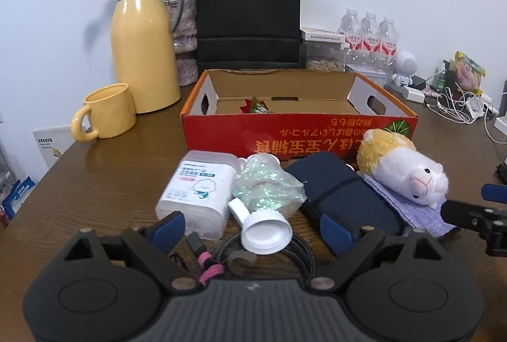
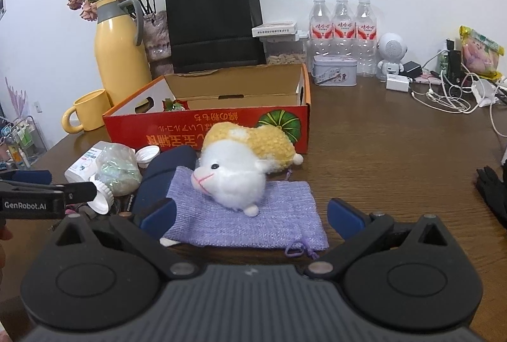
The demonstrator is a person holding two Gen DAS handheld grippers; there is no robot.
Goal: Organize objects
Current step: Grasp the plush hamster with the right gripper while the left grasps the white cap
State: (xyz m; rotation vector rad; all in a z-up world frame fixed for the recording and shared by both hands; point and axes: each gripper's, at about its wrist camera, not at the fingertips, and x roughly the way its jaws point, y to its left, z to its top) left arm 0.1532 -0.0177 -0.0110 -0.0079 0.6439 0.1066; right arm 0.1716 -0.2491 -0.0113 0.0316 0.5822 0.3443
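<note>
**Both tongs hang open over the clutter in front of the box**

The left tongs (image 1: 252, 223) stand wide apart with nothing gripped; a clear bottle of glitter (image 1: 267, 190) with its white cap (image 1: 266, 231) lies between the pads, a white plastic container (image 1: 198, 186) just left of it. The right tongs (image 2: 252, 217) are open too, empty, straddling a lilac pouch (image 2: 253, 221) on which a plush hamster (image 2: 244, 164) lies. A dark blue case (image 1: 342, 193) sits between the two heaps. Just beyond, the red cardboard box (image 1: 298, 133) stands on the table (image 2: 396, 152), a small wrapped item (image 1: 256, 106) inside.
</note>
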